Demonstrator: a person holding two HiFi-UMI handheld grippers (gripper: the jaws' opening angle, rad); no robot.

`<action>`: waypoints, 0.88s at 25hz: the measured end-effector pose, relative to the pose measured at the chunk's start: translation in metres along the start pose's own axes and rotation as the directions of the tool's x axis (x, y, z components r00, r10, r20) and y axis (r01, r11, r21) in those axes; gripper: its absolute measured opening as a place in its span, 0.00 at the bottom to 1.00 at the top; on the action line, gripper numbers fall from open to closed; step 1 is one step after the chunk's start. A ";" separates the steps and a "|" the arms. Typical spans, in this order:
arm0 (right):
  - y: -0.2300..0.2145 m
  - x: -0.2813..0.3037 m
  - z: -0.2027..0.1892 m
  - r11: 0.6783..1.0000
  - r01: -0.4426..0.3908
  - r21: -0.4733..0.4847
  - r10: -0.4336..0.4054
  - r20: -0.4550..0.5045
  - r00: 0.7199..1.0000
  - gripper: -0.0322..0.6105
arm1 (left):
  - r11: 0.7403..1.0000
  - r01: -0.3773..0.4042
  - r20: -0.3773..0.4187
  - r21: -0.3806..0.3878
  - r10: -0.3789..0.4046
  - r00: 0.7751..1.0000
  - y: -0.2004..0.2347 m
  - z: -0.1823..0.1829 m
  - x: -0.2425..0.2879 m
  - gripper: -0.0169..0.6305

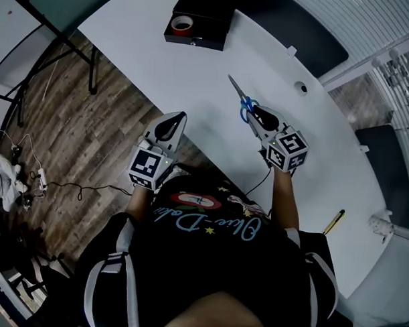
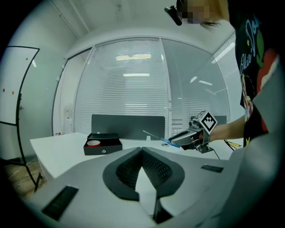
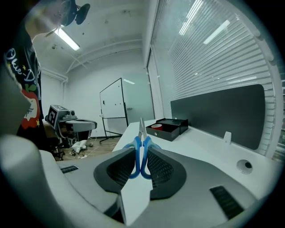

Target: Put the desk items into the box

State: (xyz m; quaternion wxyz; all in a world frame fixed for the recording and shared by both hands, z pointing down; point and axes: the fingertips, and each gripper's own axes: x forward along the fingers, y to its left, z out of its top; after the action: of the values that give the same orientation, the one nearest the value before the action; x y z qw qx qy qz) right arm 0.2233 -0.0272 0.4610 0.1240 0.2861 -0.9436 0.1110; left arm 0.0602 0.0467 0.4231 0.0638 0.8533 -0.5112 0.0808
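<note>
A pair of blue-handled scissors (image 1: pixel 241 96) is clamped by its handles in my right gripper (image 1: pixel 252 109), blades pointing out ahead over the white table (image 1: pixel 194 78). In the right gripper view the scissors (image 3: pixel 141 153) stand upright between the pads. The black box (image 1: pixel 209 19) sits open at the table's far end, with a red tape roll (image 1: pixel 182 24) inside. My left gripper (image 1: pixel 181 116) hovers at the table's near edge, jaws together and empty. The left gripper view shows the box (image 2: pixel 103 144) ahead and the right gripper (image 2: pixel 174 138) to its right.
A yellow pencil (image 1: pixel 334 222) lies near the table's right edge. A round cable grommet (image 1: pixel 301 87) is set into the tabletop. Left of the table are wooden floor, cables (image 1: pixel 30 180) and a black stand (image 1: pixel 55 37). A dark divider panel (image 3: pixel 218 116) lines the table's far side.
</note>
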 end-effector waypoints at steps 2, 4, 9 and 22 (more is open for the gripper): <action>0.002 0.011 0.006 1.000 -0.001 0.000 0.001 0.002 1.000 0.19 | 1.000 -0.006 -0.001 -0.003 0.006 1.000 0.013 -0.001 -0.003 0.02; 0.005 0.022 0.010 1.000 0.000 0.000 0.000 0.006 1.000 0.19 | 1.000 -0.014 -0.004 -0.005 0.014 1.000 0.026 -0.003 -0.007 0.02; 0.013 0.047 0.020 1.000 -0.010 0.017 0.009 0.018 1.000 0.19 | 0.999 -0.039 0.001 -0.010 0.039 0.999 0.054 -0.005 -0.017 0.02; 0.041 0.132 0.043 0.998 -0.061 0.001 0.061 0.010 0.998 0.19 | 0.988 -0.138 0.002 -0.062 0.138 0.990 0.136 -0.028 -0.057 0.02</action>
State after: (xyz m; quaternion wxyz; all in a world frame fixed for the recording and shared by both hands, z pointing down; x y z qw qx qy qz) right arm 0.0859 -0.0736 0.4536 0.1159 0.2578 -0.9524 0.1142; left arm -0.0885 0.0374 0.4424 0.0829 0.8137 -0.5714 0.0665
